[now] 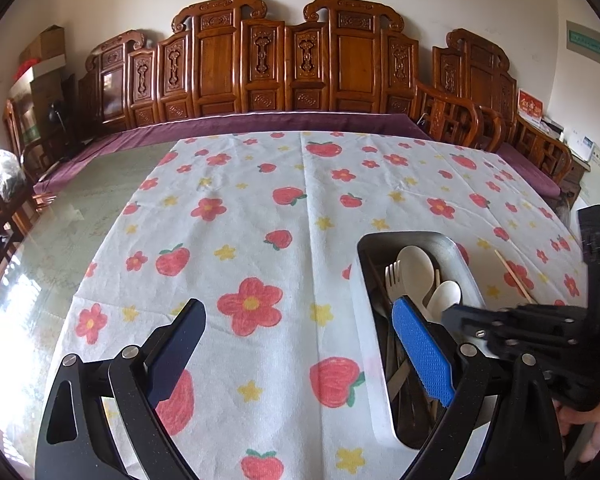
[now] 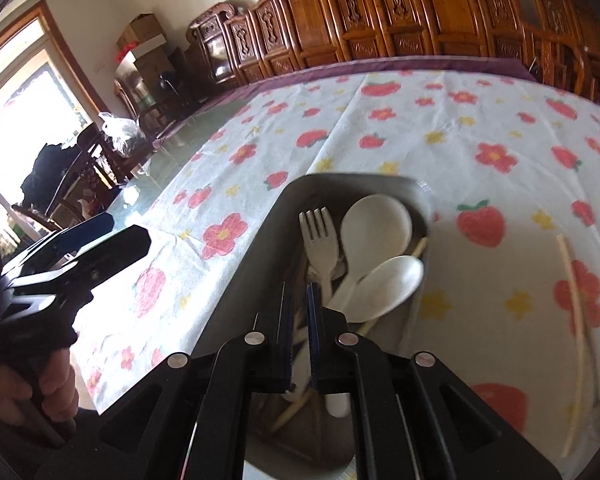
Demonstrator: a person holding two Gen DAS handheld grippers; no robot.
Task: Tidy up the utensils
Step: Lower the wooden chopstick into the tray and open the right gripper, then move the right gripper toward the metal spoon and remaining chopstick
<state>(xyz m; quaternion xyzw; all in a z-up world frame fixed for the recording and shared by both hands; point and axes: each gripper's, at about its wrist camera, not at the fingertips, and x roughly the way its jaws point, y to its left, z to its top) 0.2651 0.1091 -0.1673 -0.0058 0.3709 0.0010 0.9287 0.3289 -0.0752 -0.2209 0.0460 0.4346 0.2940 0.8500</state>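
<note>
- Two pale spoons (image 2: 376, 228) and a fork (image 2: 320, 236) lie in the grey tray (image 2: 260, 248) on the flowered tabletop (image 1: 260, 208).
- One chopstick (image 2: 576, 304) lies on the cloth, right of the tray.
- Left gripper (image 1: 300, 344) is spread wide, holding nothing.
- Right gripper (image 2: 300, 320) hangs over the tray, nearly clenched; whether it grips anything I cannot tell.

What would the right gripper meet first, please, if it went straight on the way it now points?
Probably the cream utensils in the grey tray: the right gripper points toward the fork and spoons, though depth is unclear.
</note>
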